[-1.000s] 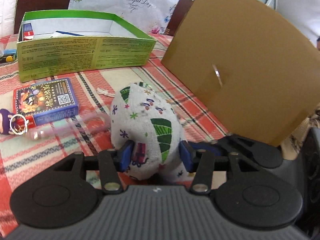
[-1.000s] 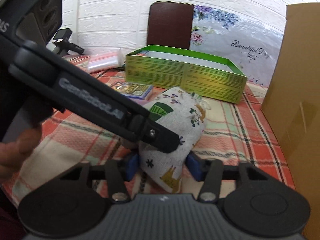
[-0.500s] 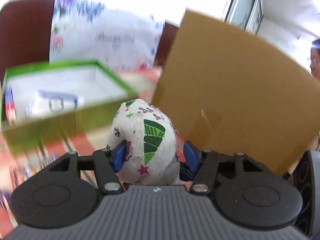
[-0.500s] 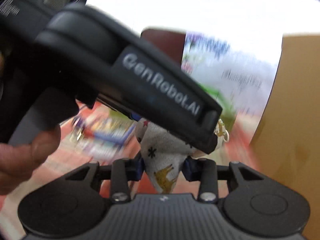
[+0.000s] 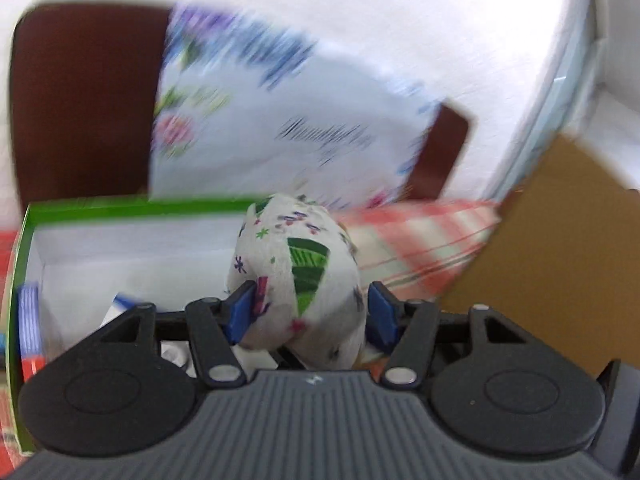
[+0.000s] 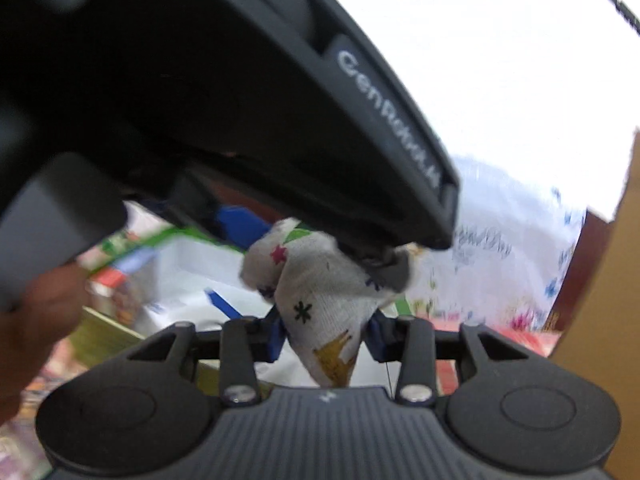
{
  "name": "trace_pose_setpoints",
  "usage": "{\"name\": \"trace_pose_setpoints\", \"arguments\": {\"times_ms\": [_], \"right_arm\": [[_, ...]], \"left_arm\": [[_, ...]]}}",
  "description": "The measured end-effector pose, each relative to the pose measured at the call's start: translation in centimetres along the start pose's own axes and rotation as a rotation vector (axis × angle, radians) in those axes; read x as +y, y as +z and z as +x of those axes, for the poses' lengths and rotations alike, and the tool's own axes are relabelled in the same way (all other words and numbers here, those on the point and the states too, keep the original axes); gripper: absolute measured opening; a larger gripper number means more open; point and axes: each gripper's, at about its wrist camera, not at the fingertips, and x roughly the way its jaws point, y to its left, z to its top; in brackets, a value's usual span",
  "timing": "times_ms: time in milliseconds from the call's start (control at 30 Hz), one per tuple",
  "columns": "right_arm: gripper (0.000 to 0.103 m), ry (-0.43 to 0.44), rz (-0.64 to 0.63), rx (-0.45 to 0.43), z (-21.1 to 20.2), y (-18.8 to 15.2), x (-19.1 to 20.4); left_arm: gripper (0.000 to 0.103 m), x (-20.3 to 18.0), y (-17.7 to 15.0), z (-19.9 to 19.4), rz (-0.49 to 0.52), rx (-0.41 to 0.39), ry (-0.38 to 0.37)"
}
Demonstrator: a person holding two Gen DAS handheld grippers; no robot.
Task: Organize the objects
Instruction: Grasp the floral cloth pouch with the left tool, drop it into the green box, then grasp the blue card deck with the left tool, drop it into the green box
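A white printed cloth pouch [image 5: 296, 272] is held in the air by both grippers. My left gripper [image 5: 310, 312] is shut on its lower part. My right gripper [image 6: 326, 340] is shut on its bottom corner [image 6: 320, 320]. The pouch hangs over the right end of an open green box [image 5: 88, 204] with a white inside. Small blue and white items [image 5: 30, 316] lie in the box at the left. The left gripper's body [image 6: 240, 100] fills the upper left of the right wrist view and hides much of the box [image 6: 132, 248].
A brown cardboard panel [image 5: 560, 260] stands close on the right. The red checked tablecloth [image 5: 420, 240] shows behind the pouch. A floral bag [image 5: 260, 120] leans on a dark chair back [image 5: 80, 100] behind the box. A hand [image 6: 36, 320] holds the left gripper.
Both grippers lifted the pouch off the tablecloth and carried it forward, from in front of the green box to above its open right end. The views are motion-blurred.
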Motion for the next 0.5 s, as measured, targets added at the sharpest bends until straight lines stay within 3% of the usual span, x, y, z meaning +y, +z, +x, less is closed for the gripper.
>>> {"name": "trace_pose_setpoints", "arguments": {"times_ms": [67, 200, 367, 500], "right_arm": [[0.061, -0.018, 0.032, 0.000, 0.1, -0.7, -0.2], [0.073, -0.009, 0.125, -0.030, -2.9, -1.5, -0.9], [0.072, 0.048, 0.232, -0.017, -7.8, -4.1, -0.8], [0.072, 0.164, 0.295, 0.053, -11.5, -6.3, 1.6]], "left_arm": [[0.062, 0.9, -0.8, 0.5, -0.016, 0.040, 0.031], [0.063, 1.0, -2.3, -1.5, 0.051, 0.015, 0.024], [0.063, 1.0, -5.0, -7.5, 0.130, -0.055, -0.007], [0.065, 2.8, -7.9, -13.3, 0.116, -0.113, 0.001]]}}
